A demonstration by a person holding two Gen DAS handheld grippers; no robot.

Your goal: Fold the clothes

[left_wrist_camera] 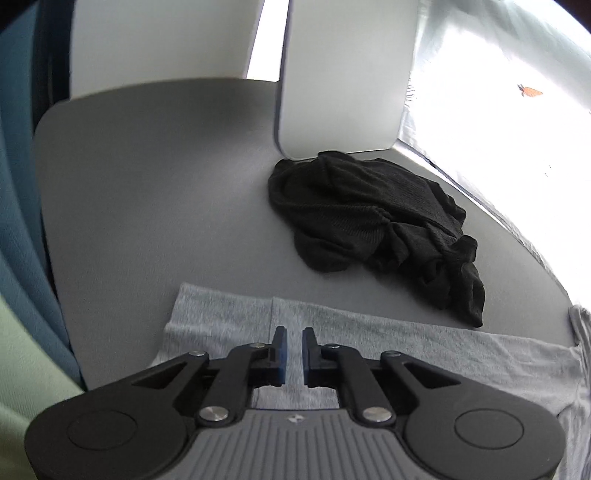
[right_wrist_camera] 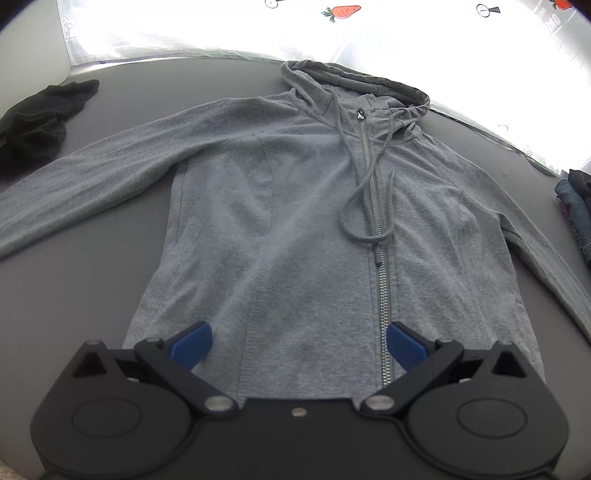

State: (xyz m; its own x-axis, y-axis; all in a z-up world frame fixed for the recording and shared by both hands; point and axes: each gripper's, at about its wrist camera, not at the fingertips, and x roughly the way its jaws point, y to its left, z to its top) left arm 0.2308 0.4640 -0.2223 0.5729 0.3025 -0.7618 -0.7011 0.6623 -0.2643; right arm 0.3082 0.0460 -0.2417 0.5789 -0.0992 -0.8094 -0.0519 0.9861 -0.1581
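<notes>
A grey zip hoodie (right_wrist_camera: 280,206) lies front-up and spread flat on the grey table (right_wrist_camera: 92,295), hood at the far edge, sleeves stretched out to both sides. In the left wrist view one sleeve (left_wrist_camera: 388,343) runs across the near table. My left gripper (left_wrist_camera: 294,350) sits on that sleeve near its cuff, jaws drawn to a narrow slot with sleeve fabric filling it. My right gripper (right_wrist_camera: 298,345) hovers over the hoodie's bottom hem, open wide, its blue pads (right_wrist_camera: 192,345) either side of the left front panel and the zip, gripping nothing.
A crumpled black garment (left_wrist_camera: 373,229) lies beyond the sleeve, against a white upright panel (left_wrist_camera: 343,81); it shows at far left (right_wrist_camera: 37,118) too. Folded denim (right_wrist_camera: 578,214) sits at the table's right edge. A bright carrot-print sheet (right_wrist_camera: 341,11) lies behind the table. Teal fabric (left_wrist_camera: 18,184) hangs left.
</notes>
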